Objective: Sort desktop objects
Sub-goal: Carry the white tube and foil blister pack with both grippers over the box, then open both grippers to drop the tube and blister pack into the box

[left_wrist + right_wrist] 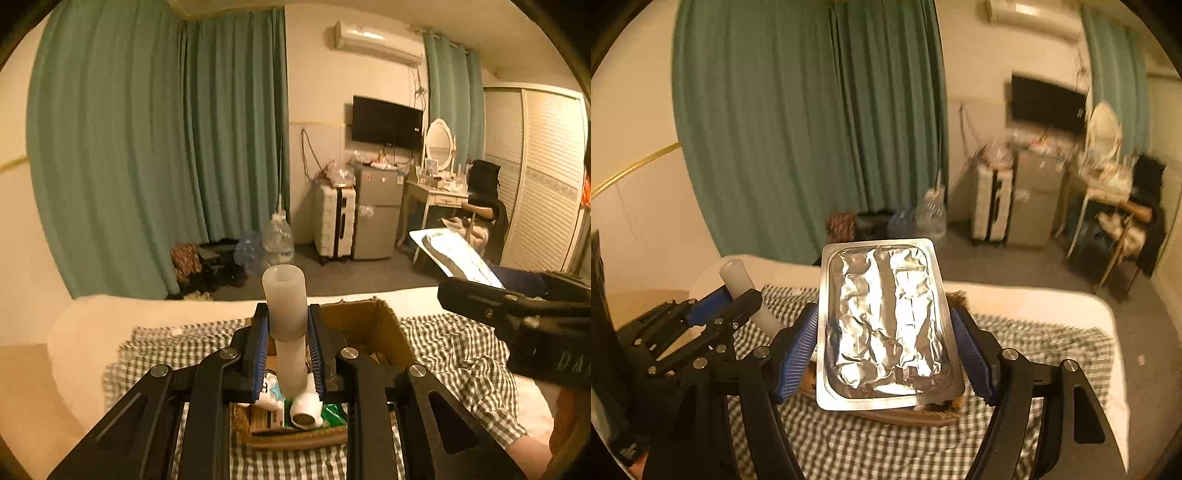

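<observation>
Your left gripper (pixel 286 354) has its blue-padded fingers (pixel 260 350) closed on a translucent white tube (pixel 285 310), held upright above the open cardboard box (pixel 384 332) on the checkered cloth (pixel 450 347). Your right gripper (pixel 886 354) clamps a foil blister pack (pixel 886 321) by its two long edges, foil side facing the camera, raised over that same cloth. The two grippers hang near each other, apart.

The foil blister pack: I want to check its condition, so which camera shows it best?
The right wrist view: the foil blister pack faces the camera, held between the right gripper, its crinkled backing fully visible. The left wrist view shows it only edge-on at far right, tilted, with little surface readable.
</observation>
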Demonstrator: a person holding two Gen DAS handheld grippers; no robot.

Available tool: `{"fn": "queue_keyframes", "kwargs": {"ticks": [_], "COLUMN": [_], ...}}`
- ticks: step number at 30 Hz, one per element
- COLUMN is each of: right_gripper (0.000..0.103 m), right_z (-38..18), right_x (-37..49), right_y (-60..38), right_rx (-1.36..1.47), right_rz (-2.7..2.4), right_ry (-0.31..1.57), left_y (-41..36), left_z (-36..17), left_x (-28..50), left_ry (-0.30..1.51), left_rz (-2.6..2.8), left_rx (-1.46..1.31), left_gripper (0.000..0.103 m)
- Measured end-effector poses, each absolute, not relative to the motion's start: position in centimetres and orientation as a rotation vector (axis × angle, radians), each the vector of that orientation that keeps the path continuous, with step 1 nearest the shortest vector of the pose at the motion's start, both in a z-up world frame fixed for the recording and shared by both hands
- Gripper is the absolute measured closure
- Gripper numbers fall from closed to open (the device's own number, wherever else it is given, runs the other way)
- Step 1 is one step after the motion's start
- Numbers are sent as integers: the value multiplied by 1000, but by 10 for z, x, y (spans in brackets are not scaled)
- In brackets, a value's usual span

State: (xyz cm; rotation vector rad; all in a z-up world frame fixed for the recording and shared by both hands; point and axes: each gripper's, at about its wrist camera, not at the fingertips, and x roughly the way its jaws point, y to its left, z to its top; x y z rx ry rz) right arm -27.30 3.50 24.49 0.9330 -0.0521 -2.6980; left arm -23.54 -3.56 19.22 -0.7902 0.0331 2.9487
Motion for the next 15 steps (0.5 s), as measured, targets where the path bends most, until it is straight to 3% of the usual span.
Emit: {"fn": "queue_keyframes", "kwargs": {"ticks": [8,11,13,14,15], "right_gripper": [32,31,23,7,2], "right_z": [123,107,104,106,108], "right_x": [-362,-378,-372,-369,-366], "right_y": [43,45,47,51,56], "right_rx": [1124,1171,1171,1159,1145], "right_rz": [-2600,-2600,-2614,-2650,-2686], "right_ry": [-229,-272,-272,-270,-273], "left_y": [-54,-47,-40,-36,-33], "left_z": [88,74,77,82,86], "left_x": [-313,-318,-316,-312,-308], "left_ry": [-140,-56,-34,-36,-26], "left_rz": [2858,2871,2855,2852,2867], "left_rx": [-977,-982,-969,-947,-929], "left_gripper": [83,82,78,66,34]}}
